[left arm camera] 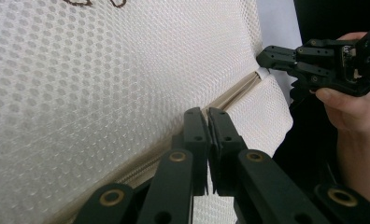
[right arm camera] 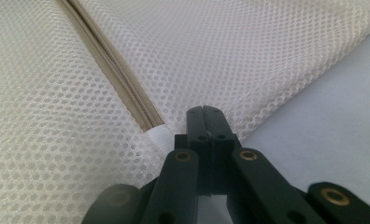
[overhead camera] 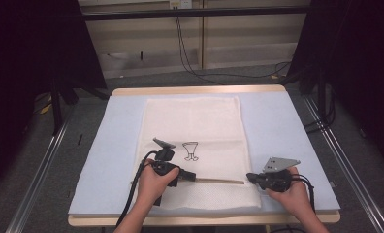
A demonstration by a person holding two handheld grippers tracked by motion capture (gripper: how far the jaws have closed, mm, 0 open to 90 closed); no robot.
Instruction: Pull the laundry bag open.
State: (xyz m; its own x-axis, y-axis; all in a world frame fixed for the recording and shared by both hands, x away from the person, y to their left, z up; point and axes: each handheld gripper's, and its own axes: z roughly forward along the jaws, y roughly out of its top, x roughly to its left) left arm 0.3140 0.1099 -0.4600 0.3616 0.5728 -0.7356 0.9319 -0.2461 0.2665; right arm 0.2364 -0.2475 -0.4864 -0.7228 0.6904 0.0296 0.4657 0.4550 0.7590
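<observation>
1. A white mesh bag lies flat on a pale blue mat covering the table, its zipper running across near the person's edge.
2. The left gripper sits on the zipper line, jaws pressed together (what they pinch is hidden).
3. The right gripper is clamped on the bag's edge at the zipper's end.

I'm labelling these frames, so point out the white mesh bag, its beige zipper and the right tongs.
White mesh bag [overhead camera: 195, 121], high view, upper panel.
Beige zipper [right arm camera: 122, 88], right gripper view, mid-length.
Right tongs [overhead camera: 251, 177], high view, closed tips.
</observation>
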